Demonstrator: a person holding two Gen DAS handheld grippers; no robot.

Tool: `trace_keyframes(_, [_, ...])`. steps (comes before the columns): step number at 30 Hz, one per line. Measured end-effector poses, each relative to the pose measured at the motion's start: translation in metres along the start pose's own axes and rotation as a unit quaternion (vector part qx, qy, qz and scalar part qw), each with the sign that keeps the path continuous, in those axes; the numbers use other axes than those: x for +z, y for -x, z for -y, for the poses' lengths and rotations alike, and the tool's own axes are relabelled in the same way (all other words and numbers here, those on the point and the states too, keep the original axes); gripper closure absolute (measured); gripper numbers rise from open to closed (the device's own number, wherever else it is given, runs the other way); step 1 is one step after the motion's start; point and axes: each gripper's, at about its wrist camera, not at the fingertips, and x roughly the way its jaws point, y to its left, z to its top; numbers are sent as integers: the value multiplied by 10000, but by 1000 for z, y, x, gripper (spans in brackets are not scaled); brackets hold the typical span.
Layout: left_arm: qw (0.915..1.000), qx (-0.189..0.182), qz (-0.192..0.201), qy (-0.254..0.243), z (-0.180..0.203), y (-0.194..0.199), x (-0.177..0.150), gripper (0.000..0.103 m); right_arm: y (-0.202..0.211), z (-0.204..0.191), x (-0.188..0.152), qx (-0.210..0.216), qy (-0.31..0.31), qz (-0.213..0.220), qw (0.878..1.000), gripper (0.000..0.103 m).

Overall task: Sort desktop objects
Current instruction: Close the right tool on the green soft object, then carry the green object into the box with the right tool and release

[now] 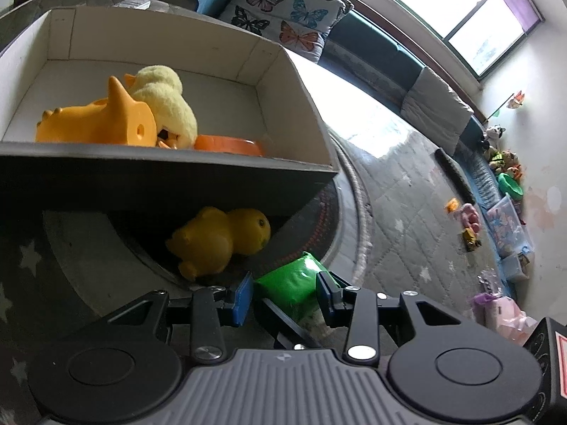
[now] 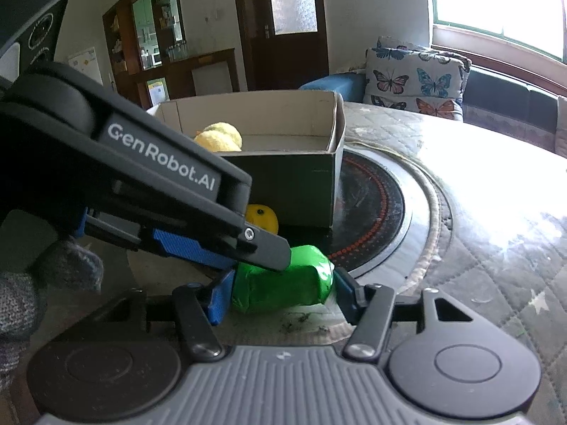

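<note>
Green packet [image 2: 283,283] between right claw [image 2: 280,295] pads, touching both

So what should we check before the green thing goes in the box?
1. Green packet between the right gripper fingers: ok.
2. Right grip firm: cannot tell, the pads look close but contact is unclear.
3. Left gripper out of the way: not ok, its fingers also straddle the packet.
4. Room in the box: ok, its right half is bare.
5. Rubber duck clear of the lifting path: ok, it lies in front of the box, beside the packet.
</note>
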Motion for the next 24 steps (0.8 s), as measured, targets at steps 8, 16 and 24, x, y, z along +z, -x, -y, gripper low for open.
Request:
trace_keyframes(8, [9997, -86, 234, -56, 10, 22, 2, 70, 21, 2, 8, -13, 5, 250, 9997, 44])
trace_keyframes(16, [9981, -143, 580, -144, 18, 46, 25, 70, 31, -2, 37, 5, 83, 616, 9981, 44])
trace_keyframes(24, [9957, -68, 909, -187, 14, 51, 66, 70, 12, -3, 75, 151, 48, 849, 9963, 44])
